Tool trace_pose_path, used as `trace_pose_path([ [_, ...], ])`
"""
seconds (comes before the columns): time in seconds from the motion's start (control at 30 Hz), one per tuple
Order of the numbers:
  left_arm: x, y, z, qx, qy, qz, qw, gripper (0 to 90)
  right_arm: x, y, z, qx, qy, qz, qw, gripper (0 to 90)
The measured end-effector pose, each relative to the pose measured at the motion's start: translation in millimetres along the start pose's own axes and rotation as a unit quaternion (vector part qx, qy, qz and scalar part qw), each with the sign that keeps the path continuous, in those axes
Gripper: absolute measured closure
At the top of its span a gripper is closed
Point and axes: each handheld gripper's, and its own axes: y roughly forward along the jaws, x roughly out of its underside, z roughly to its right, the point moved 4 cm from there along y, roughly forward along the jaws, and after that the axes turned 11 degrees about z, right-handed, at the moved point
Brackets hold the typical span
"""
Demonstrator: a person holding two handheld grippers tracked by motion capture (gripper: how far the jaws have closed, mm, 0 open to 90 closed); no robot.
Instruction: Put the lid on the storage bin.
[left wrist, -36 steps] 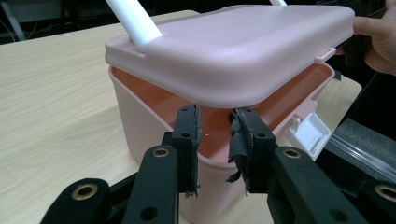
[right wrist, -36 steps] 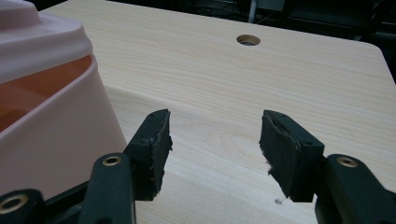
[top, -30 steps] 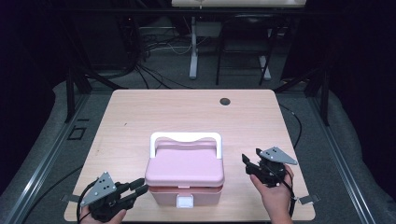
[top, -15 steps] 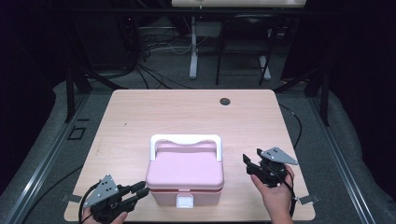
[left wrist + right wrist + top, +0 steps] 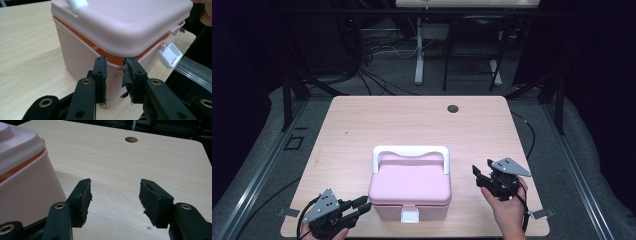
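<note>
Centrally, toward the six o'clock edge of the table, we found the pink lidded box, its white handle folded toward twelve o'clock and its white front latch facing the person. We judged this placement as keeping the latch within easy reach of both hands. At about eight o'clock of the box, the left hand-held gripper pointed at the box's near corner; in the left gripper view its jaws stood partly open, the gap narrow, the pads empty and close before the pink wall just under the orange seam, touching nothing that we could confirm. At three o'clock of the box, apart from it, the right hand-held gripper stood with jaws wide open over bare wood, holding nothing.
</note>
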Motion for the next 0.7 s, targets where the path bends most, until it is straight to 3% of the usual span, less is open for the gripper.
trace_pose_path([
  [0.7,4.8,-1.5,-2.0,0.001,-0.003,-0.011,0.9999,72.0,0.2,-0.3,1.8,0.004,0.0,0.004,1.0,42.4],
])
